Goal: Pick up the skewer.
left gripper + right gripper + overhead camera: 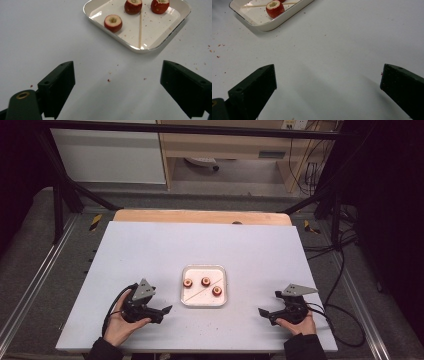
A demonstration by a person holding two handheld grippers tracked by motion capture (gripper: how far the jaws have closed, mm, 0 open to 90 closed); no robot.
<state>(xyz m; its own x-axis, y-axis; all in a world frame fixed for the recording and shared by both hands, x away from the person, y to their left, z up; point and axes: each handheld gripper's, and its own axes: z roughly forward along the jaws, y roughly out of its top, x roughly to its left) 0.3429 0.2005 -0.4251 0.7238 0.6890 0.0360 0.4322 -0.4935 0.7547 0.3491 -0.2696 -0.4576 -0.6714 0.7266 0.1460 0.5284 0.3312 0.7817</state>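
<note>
A square white tray (186, 298) sits near the middle of the white table, holding three small red cored fruits (205, 281) and a thin wooden skewer (200, 291). In the left gripper view the tray (150, 47) lies ahead with the fruits (113, 23) and the skewer (140, 28) inside. The right gripper view catches the tray's corner (265, 26) and one fruit (275, 8). My left gripper (166, 312) rests left of the tray, open and empty. My right gripper (264, 314) rests to the tray's right, open and empty.
The white table top (150, 250) has red crumbs scattered around the tray. A wooden strip (200, 216) runs along the far edge. Black frame bars (60, 195) and cables (340, 250) flank the table.
</note>
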